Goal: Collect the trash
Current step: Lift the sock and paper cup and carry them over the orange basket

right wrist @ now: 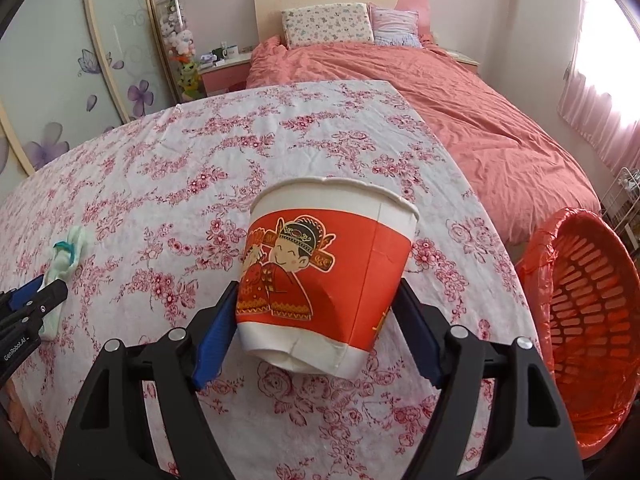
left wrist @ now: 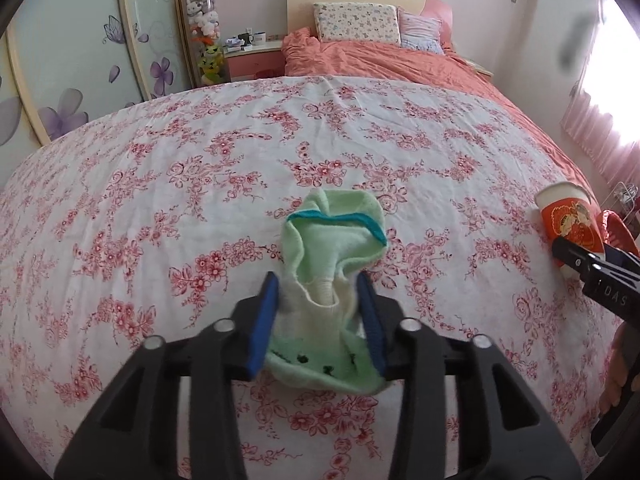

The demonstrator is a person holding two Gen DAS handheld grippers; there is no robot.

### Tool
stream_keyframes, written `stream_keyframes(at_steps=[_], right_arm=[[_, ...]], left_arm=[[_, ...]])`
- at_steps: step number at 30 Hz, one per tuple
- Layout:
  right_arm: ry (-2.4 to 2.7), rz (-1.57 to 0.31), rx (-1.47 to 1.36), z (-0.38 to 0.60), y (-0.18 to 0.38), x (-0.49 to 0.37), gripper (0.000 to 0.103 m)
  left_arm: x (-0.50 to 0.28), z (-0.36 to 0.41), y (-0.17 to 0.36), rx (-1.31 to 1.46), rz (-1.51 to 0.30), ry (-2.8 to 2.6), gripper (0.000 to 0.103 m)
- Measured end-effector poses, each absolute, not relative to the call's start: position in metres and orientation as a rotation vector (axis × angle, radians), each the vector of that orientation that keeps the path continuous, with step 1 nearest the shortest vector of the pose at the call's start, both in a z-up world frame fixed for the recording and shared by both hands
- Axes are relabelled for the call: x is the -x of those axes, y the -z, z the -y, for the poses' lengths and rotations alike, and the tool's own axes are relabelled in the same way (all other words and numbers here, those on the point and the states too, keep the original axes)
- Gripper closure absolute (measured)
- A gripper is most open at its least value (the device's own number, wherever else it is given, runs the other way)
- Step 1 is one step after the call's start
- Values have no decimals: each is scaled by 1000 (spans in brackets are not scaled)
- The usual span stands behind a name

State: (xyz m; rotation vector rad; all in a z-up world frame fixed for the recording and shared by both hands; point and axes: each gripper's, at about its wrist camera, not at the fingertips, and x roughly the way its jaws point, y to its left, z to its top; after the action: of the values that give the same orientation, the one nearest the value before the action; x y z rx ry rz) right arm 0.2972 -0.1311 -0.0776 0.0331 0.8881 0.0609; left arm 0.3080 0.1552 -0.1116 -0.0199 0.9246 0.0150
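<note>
A pale green sock (left wrist: 332,240) with a teal cuff lies bunched on the floral cloth (left wrist: 180,168). My left gripper (left wrist: 318,280) is shut on its lower half, with both blue pads pressing the fabric. A red and white paper cup (right wrist: 328,264) printed with a cartoon figure is tilted between the pads of my right gripper (right wrist: 318,286), which is shut on its sides, base toward the camera. The cup (left wrist: 568,216) also shows at the right edge of the left wrist view. The sock (right wrist: 68,256) shows at the left of the right wrist view.
A red mesh basket (right wrist: 592,300) lined with a red bag stands past the cloth's right edge, mouth tipped toward me. Beyond the cloth are a bed with a salmon quilt (right wrist: 460,112), pillows and a nightstand (left wrist: 252,50). Wardrobe doors (left wrist: 72,60) line the left.
</note>
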Motion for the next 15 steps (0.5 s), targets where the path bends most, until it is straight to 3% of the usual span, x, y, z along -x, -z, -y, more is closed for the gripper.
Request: stream_keyframes(at_steps=[3,15], right_arm=[[-76,-876,-28,134,77,-292,30],[-110,-812,-40,145,56,-268,30]], left_arm=[[-307,-150,111,2,-918,6,87],[-297,-150,92,24,-877,25,92]])
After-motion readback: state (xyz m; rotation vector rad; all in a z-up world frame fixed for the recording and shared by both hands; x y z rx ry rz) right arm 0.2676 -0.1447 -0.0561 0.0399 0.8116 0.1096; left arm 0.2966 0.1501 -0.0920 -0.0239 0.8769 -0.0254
